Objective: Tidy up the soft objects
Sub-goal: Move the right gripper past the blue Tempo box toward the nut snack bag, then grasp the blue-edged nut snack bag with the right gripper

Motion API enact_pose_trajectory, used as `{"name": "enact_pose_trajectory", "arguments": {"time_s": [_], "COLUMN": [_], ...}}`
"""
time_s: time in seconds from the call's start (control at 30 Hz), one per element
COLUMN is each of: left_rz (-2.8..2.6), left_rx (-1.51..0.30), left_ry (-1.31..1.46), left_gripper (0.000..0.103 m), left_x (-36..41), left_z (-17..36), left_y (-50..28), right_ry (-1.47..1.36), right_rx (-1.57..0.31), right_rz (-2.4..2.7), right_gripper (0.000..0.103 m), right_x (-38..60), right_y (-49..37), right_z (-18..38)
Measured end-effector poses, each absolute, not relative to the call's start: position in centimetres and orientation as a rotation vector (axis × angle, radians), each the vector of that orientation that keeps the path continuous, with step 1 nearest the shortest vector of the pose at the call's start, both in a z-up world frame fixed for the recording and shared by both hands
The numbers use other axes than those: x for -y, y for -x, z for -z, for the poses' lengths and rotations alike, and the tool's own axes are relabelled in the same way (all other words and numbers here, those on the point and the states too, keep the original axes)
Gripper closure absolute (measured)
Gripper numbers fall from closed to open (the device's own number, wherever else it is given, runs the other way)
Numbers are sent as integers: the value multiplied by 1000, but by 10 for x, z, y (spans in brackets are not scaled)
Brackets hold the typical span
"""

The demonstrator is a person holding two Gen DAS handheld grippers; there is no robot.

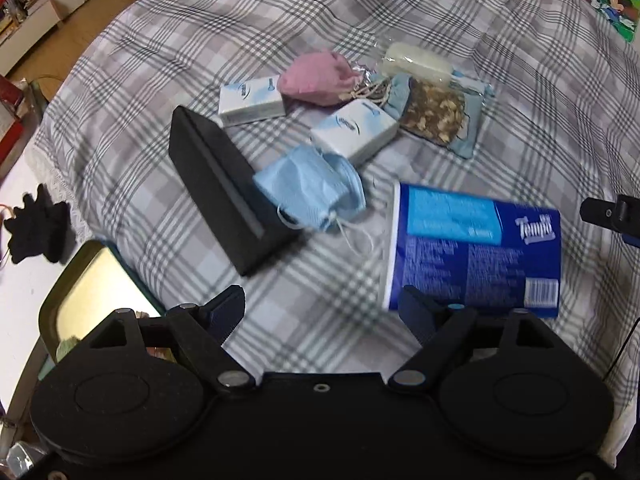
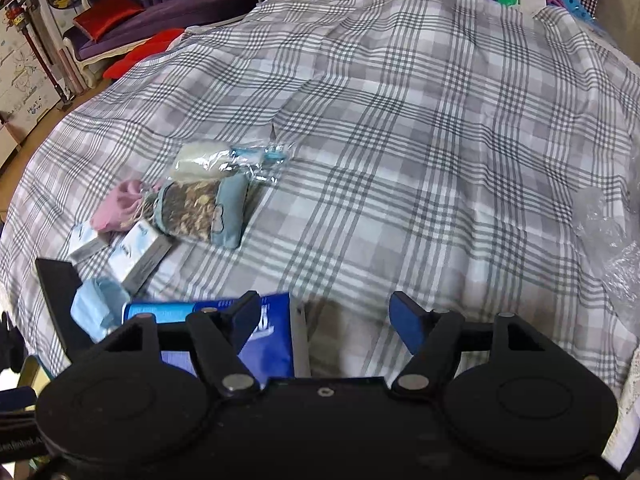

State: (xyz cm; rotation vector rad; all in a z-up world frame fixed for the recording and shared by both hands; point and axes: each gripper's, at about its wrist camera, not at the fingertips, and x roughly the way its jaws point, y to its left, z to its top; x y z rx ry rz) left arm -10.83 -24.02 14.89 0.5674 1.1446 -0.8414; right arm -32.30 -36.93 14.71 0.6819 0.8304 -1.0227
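On the plaid bedspread lie a blue Tempo tissue pack, a light blue face mask, two small white tissue packs, a pink pouch, a blue sachet of dried flowers and a white bar in clear wrap. A black box lies left of the mask. My left gripper is open and empty, above the cloth, near the Tempo pack. My right gripper is open and empty; the Tempo pack lies under its left finger.
A gold tin tray and a black glove lie at the left off the bed. Crumpled clear plastic sits at the bed's right. A purple sofa with red cushions stands beyond the bed.
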Motion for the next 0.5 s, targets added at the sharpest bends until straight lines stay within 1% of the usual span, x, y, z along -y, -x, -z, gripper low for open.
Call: {"name": "enact_pose_trajectory", "arguments": {"time_s": [0.17,0.5], "left_rz": [822,778], "left_rx": [-1145,-1153], "left_ry": [-566,-536], "left_gripper": [22,22], "left_x": [258,279], "left_z": [-147,-142], "left_y": [82,35], "right_ry": [-695,-730], "right_rx": [-823,-808], "right_rz": [1002,966], "right_gripper": [32,23], "right_x": [390,424], "right_y": [305,245], "right_z": [-141,-127]}}
